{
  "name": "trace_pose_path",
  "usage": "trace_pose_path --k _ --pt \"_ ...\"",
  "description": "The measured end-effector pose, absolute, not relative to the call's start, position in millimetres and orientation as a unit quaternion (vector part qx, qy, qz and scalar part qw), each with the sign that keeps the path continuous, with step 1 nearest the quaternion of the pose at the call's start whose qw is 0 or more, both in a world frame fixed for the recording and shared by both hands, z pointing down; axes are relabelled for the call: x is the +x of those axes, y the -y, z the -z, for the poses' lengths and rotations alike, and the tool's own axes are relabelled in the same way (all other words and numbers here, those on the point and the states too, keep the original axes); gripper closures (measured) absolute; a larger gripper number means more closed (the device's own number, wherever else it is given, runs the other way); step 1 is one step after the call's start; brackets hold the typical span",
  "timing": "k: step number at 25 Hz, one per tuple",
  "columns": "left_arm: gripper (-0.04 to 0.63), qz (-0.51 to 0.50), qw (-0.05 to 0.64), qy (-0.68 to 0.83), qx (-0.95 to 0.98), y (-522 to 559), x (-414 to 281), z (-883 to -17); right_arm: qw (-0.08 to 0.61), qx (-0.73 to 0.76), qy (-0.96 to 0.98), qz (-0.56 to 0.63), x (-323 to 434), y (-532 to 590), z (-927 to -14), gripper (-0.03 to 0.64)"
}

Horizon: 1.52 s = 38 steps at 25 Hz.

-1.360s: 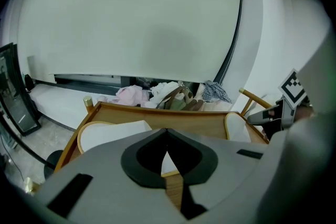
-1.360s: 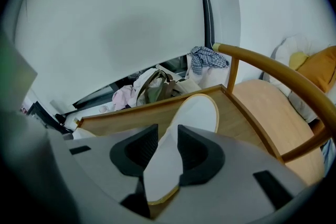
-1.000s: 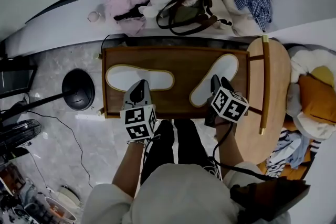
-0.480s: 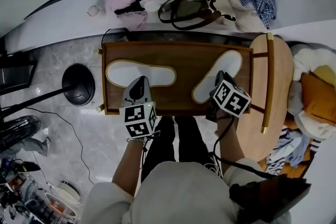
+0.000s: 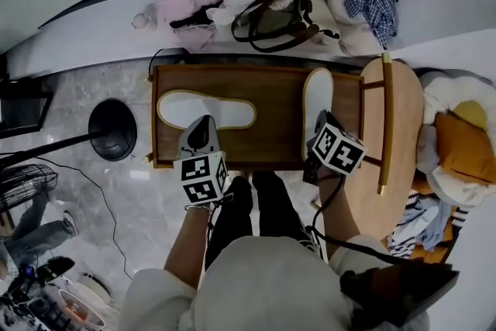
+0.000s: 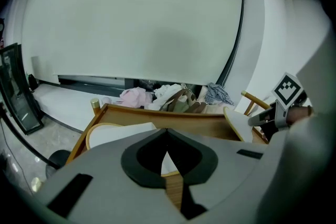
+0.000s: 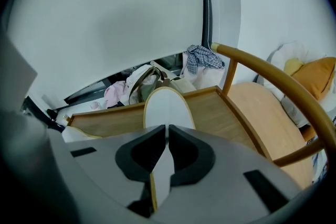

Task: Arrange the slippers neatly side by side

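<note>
- Change: the right slipper (image 5: 318,100) lay slantwise a second ago. It now lies lengthwise, toe toward the far edge of the table (image 5: 232,71) and just inside its right edge.
- Right gripper (image 5: 319,122): jaws closed on the heel of that slipper at the near edge. The white sole runs up between them in the right gripper view.
- Left slipper (image 5: 205,109): unmoved, lying crosswise in the left half with its long side parallel to the far edge.
- Left gripper (image 5: 201,132): over the near side of the left slipper, jaw tips together. Slipper and wood show behind the gap, and no grip on the slipper is evident.
- Meaning for the task: one slipper appears squared to the table. The pair lies at right angles and well apart, so the left slipper probably needs turning and bringing alongside.
- Containers: the table has a raised rim like a tray and holds only the two slippers. An open bag (image 5: 273,18) sits among clothes beyond the far edge; its contents cannot be made out.
</note>
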<state>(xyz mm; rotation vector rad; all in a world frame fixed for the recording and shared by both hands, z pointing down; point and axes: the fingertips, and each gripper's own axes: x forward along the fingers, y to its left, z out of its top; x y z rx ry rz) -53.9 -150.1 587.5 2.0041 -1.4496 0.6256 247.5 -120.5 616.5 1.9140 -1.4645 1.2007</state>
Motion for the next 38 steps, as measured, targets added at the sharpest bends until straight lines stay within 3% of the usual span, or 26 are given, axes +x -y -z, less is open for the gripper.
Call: trace_pose_path --k 15,38 --pt "0.578 -0.208 0.284 0.571 0.742 125.6 -72.7 -564.5 0.22 0.675 0.573 -0.41 224.0 114.8 -583.5 0.572" --pt "0.578 -0.223 0.302 0.594 0.712 106.0 -104.8 -584.9 0.237 0.658 0.574 -0.426 184.4 133.3 -618.5 0.572"
